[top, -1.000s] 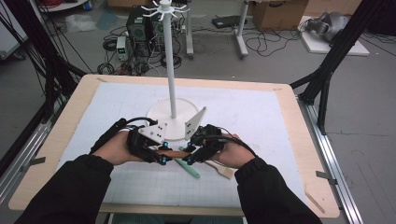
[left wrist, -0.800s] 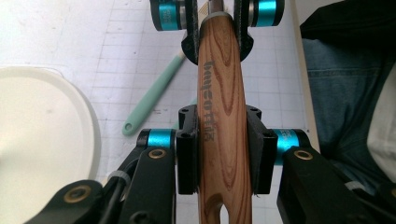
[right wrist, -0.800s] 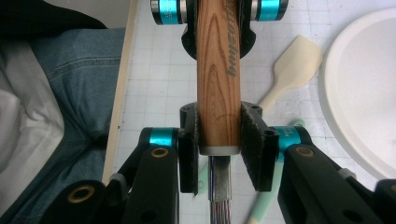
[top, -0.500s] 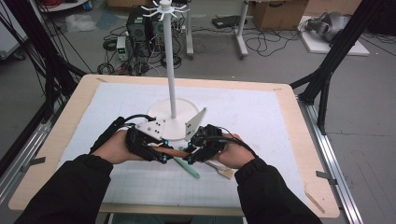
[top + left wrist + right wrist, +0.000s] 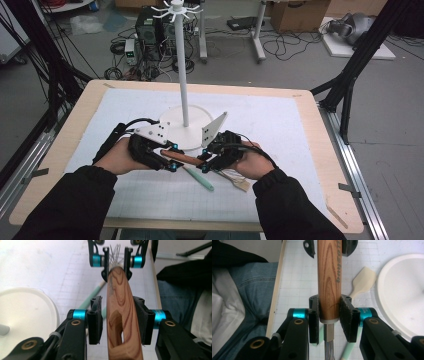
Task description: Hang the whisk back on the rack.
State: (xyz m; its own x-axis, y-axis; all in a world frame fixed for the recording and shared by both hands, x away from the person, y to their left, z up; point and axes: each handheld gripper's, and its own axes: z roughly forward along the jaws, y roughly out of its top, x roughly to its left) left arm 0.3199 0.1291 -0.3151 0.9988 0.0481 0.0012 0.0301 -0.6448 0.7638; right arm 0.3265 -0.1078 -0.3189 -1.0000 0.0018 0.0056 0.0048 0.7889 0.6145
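Handover step: wooden-handled whisk (image 5: pixel 186 159) held level above the bench (image 5: pixel 300 150), at 6 o'clock of the hanging stand (image 5: pixel 184 75). Right tool (image 5: pixel 329 322) clamps the ferrule end. Left tool (image 5: pixel 119 320) has just been opening; pads stand clear. Next, judged: left withdraws.

1. High view: looks forward and down from above the person's side of the table (image 5: pixel 320 150), taking in the stand (image 5: pixel 183 75) and the floor behind it.
2. Left gripper view: close along its own jaws, the stand's base at left.
3. Right gripper view: equally close, facing the opposite way, the base at right.
4. All three share the whisk (image 5: pixel 182 159) just before the stand.
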